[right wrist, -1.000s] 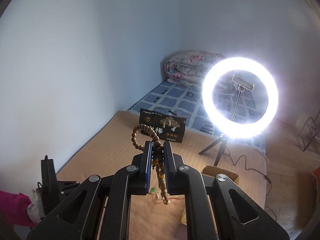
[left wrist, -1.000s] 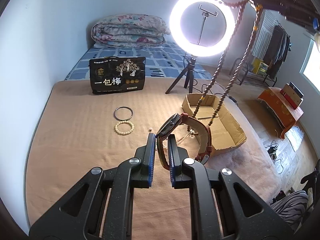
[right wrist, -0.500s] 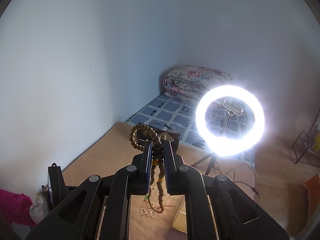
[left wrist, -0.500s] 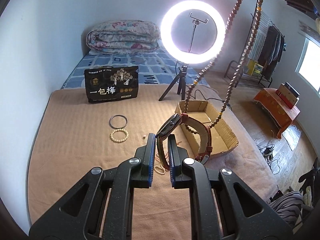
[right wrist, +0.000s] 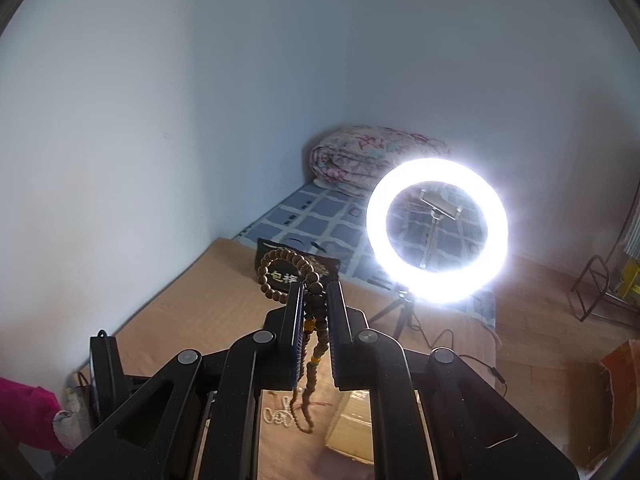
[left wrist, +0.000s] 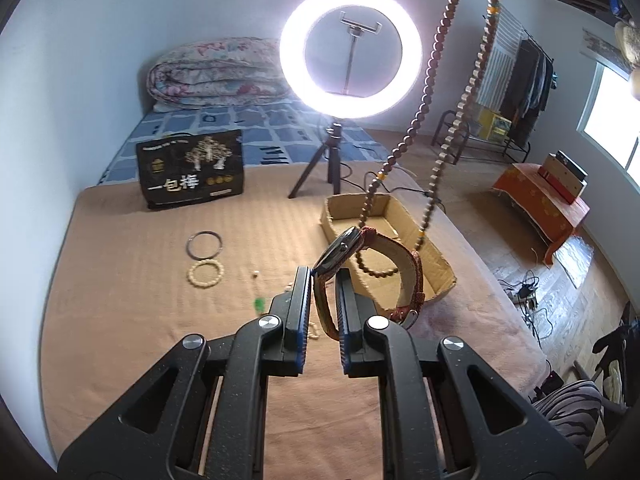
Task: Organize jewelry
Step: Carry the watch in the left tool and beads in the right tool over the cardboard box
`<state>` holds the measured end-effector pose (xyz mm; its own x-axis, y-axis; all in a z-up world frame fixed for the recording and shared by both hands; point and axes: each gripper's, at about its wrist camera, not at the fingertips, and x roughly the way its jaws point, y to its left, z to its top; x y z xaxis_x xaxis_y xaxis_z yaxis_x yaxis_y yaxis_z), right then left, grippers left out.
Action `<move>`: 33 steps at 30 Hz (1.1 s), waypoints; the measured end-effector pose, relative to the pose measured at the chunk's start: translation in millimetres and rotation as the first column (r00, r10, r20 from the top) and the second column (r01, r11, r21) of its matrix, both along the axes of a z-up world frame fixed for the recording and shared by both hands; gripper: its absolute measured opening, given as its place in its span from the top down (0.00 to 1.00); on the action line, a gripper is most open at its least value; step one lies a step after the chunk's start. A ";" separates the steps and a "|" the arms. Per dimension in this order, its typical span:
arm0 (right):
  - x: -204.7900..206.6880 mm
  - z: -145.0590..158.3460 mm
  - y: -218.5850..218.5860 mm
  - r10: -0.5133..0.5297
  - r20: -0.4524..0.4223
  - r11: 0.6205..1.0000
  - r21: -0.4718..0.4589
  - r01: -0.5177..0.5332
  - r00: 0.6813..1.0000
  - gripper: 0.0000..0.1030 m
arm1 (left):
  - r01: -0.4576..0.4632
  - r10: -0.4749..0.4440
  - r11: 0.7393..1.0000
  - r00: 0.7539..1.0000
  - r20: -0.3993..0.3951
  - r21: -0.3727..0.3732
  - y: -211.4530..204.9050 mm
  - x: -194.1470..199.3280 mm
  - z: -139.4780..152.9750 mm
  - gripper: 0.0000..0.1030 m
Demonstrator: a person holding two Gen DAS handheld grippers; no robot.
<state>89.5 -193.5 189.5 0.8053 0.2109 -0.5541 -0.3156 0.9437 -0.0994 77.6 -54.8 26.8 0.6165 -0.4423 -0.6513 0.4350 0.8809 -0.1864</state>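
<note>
My left gripper [left wrist: 323, 280] is shut on a watch [left wrist: 344, 246] with a brown leather strap, held above the tan bed cover beside an open cardboard box [left wrist: 400, 224]. My right gripper [right wrist: 314, 294] is shut on a long brown bead necklace [right wrist: 280, 266], held high. In the left wrist view the necklace [left wrist: 434, 80] hangs from the top edge down over the box, its lower loop partly behind the watch. A cream bead bracelet [left wrist: 206, 274] and a dark metal bangle [left wrist: 204, 245] lie on the cover to the left.
A lit ring light [left wrist: 350, 54] on a tripod stands behind the box. A black bag with Chinese print [left wrist: 190, 170] stands at the back left. A folded quilt [left wrist: 216, 72] lies by the wall. Small beads and a green piece [left wrist: 259, 304] lie near my left gripper.
My right gripper has risen with the necklace, so the beads hang from higher up and their lower loop sits over the box. My left gripper holds the watch in about the same place.
</note>
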 end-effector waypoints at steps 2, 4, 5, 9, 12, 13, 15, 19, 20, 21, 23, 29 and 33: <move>4.8 -3.2 -5.7 -0.014 -0.001 1.000 -0.011 0.014 1.000 0.91 | 0.013 -0.013 1.000 1.000 -0.005 -0.005 -10.5 3.0 -3.5 0.90; 10.2 -9.6 -13.4 -0.031 -0.004 0.999 -0.023 0.031 0.999 0.91 | 0.025 -0.025 1.000 1.000 -0.013 -0.010 -21.5 5.3 -8.0 0.90; 13.1 -12.7 -18.1 -0.041 -0.008 0.999 -0.025 0.041 0.999 0.91 | 0.029 -0.029 1.000 0.999 -0.016 -0.011 -26.1 6.4 -10.1 0.90; 29.5 -29.0 -37.0 -0.080 -0.033 0.997 -0.025 0.079 0.996 0.91 | 0.052 -0.052 0.999 0.998 -0.023 -0.006 -50.8 12.1 -21.2 0.90; 40.3 -40.8 -50.8 -0.106 -0.053 0.994 -0.022 0.105 0.993 0.91 | 0.064 -0.064 0.998 0.997 -0.031 -0.010 -66.3 16.3 -28.8 0.90; 45.4 -46.3 -56.0 -0.117 -0.059 0.993 -0.021 0.116 0.991 0.91 | 0.069 -0.069 0.998 0.997 -0.036 -0.011 -72.9 19.0 -32.1 0.90; 52.1 -54.1 -63.4 -0.133 -0.067 0.991 -0.024 0.132 0.989 0.91 | 0.076 -0.077 0.997 0.996 -0.040 -0.011 -82.9 22.6 -36.8 0.90; 66.5 -70.2 -79.9 -0.163 -0.086 0.987 -0.024 0.162 0.983 0.91 | 0.093 -0.093 0.996 0.995 -0.042 -0.001 -101.2 28.6 -47.2 0.90; 69.2 -74.3 -84.6 -0.171 -0.091 0.985 -0.026 0.170 0.981 0.91 | 0.096 -0.096 0.995 0.994 -0.042 0.004 -106.0 30.3 -50.2 0.90; 72.2 -79.0 -88.2 -0.180 -0.094 0.984 -0.032 0.177 0.979 0.91 | 0.100 -0.100 0.995 0.994 -0.044 0.008 -110.9 32.6 -53.5 0.90; 74.1 -87.6 -94.2 -0.194 -0.102 0.981 -0.039 0.191 0.976 0.91 | 0.104 -0.104 0.994 0.993 -0.051 0.012 -118.6 36.8 -59.4 0.90; 86.8 -113.6 -111.6 -0.227 -0.139 0.974 -0.028 0.225 0.964 0.91 | 0.099 -0.097 0.995 0.992 -0.075 0.020 -133.6 51.1 -78.4 0.90; 95.3 -129.5 -121.3 -0.238 -0.167 0.971 -0.017 0.238 0.957 0.91 | 0.093 -0.090 0.995 0.992 -0.086 0.028 -140.2 58.9 -89.6 0.90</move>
<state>184.7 -314.9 60.1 0.7289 0.0267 -0.6841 -0.0937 0.9937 -0.0611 136.5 -195.0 -62.8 0.5168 -0.4722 -0.7141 0.4979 0.8443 -0.1980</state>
